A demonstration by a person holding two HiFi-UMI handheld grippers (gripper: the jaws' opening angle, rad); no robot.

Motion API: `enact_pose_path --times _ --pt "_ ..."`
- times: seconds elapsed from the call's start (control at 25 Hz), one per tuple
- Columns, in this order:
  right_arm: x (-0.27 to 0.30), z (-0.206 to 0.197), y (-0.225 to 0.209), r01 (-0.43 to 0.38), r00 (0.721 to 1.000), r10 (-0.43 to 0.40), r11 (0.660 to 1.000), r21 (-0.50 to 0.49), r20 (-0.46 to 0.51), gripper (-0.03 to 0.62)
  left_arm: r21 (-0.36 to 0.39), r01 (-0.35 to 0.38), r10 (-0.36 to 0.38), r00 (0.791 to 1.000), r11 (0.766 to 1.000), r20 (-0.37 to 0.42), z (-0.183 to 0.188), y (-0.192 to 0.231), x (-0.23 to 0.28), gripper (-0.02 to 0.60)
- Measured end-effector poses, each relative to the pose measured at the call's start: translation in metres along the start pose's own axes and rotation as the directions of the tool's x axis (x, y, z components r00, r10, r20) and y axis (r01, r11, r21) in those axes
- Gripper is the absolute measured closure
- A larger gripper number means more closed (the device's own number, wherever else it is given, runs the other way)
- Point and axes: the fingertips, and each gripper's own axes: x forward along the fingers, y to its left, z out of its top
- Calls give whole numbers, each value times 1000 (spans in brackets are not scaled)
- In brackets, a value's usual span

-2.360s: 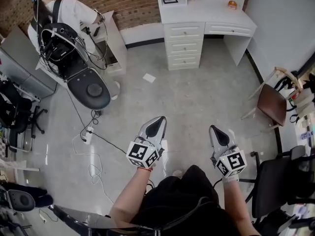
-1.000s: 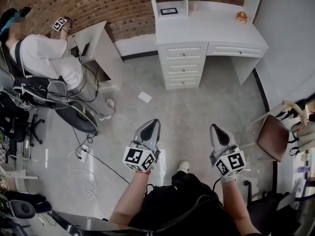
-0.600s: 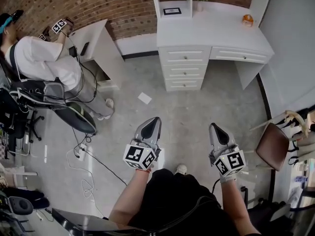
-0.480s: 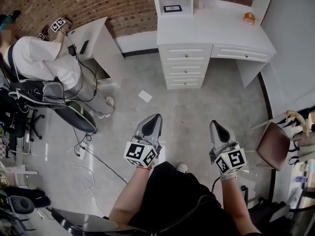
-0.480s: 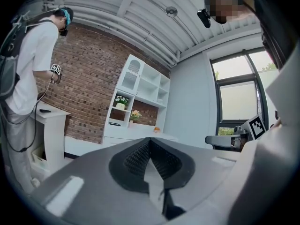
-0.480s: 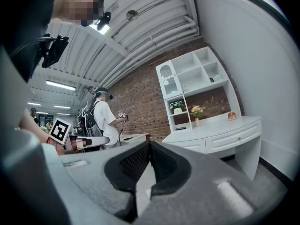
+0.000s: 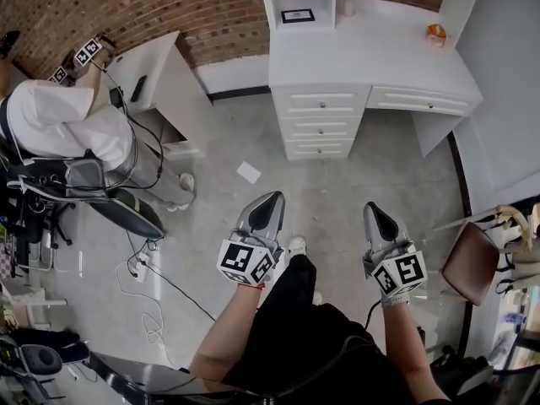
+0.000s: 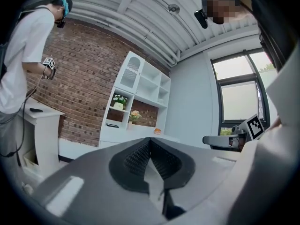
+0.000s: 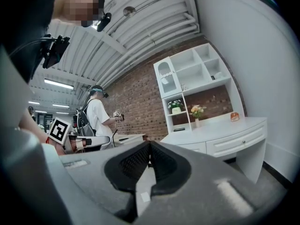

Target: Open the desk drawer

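Well beyond left tongs [image 7: 268, 202], right tongs [image 7: 372, 212], drawer [image 7: 419, 102]

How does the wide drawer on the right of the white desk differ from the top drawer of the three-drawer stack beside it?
The wide drawer looks somewhat longer than the top stack drawer. The wide drawer has open leg space under it, while the top stack drawer has two more drawers below it. Both are white, shut, and sit just under the desktop.

Shut flush in the white desk [image 7: 371, 57] against the brick wall [image 7: 126, 7] — three stacked drawers [image 7: 319, 126], one wide drawer [image 7: 418, 102] beside them, small knobs.
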Motion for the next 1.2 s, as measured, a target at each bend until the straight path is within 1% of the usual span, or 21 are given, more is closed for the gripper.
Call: enact_pose_path --times 0.32,0.44,0.52,0.6,0.64,0.96,1.2 --pt "66 9 -36 0 1000 0 1000 0 -28 592 -1 8 -8 1000 1000 4 17 45 76 578" --pt "90 7 -42 -2 999 2 1000 10 -37 592 -1 17 -17 1000 1000 4 22 60 97 578" --pt "105 4 -43 -4 999 5 1000 17 -49 592 -2 25 -25 1000 1000 1 22 70 109 577" --pt "119 1 -44 -5 998 6 1000 24 -59 592 -6 34 -34 999 999 -3 21 79 120 545" --pt "125 -1 -45 -4 998 6 1000 26 -64 592 -9 37 -38 999 999 -6 20 83 125 540" --pt "162 -10 -59 35 996 -33 999 27 -87 592 -45 46 -47 999 998 -25 11 120 155 552" --pt "190 -17 -72 72 994 -69 997 37 -84 592 -45 64 -65 997 997 -34 6 142 177 554"
